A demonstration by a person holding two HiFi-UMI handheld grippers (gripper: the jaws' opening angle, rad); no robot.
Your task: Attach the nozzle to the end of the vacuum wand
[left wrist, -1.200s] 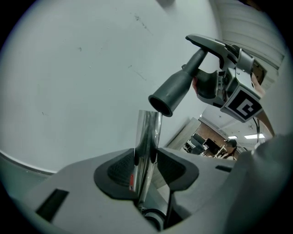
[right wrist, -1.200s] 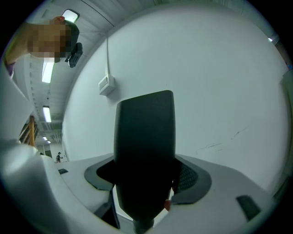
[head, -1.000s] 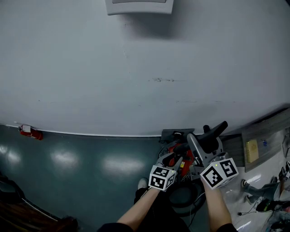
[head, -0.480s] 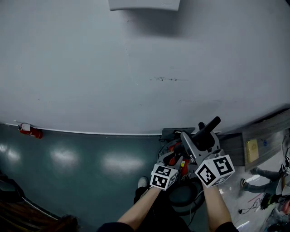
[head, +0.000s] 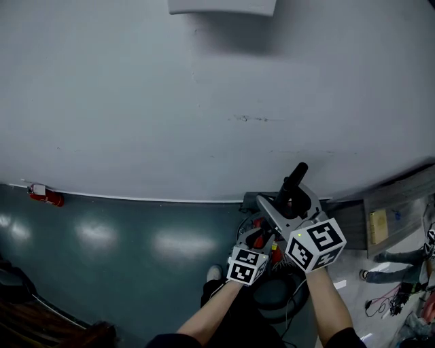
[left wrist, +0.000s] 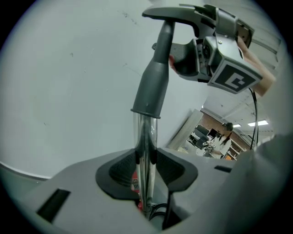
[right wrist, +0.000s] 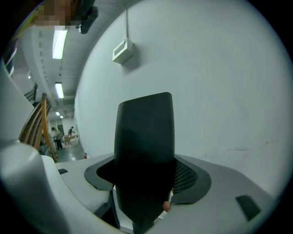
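My left gripper (left wrist: 147, 183) is shut on the chrome vacuum wand (left wrist: 145, 151), which stands up between its black pads. A dark tapered nozzle (left wrist: 153, 77) sits with its wide lower end around the wand's top. How deep it is seated I cannot tell. Its upper part runs into my right gripper (right wrist: 144, 192), which is shut on the nozzle (right wrist: 144, 151). In the head view the nozzle (head: 293, 180) sticks up past the right gripper (head: 291, 205), just right of the left gripper (head: 262, 236).
A pale grey wall (head: 204, 102) fills the view ahead, with a white box (head: 221, 5) high on it. The red and black vacuum body (head: 273, 253) lies on the dark green floor by my feet. A wooden panel (head: 391, 204) stands at the right.
The right gripper has carried the nozzle leftward, closer to the left gripper, and the nozzle has swung more upright. The left gripper has stayed where it was.
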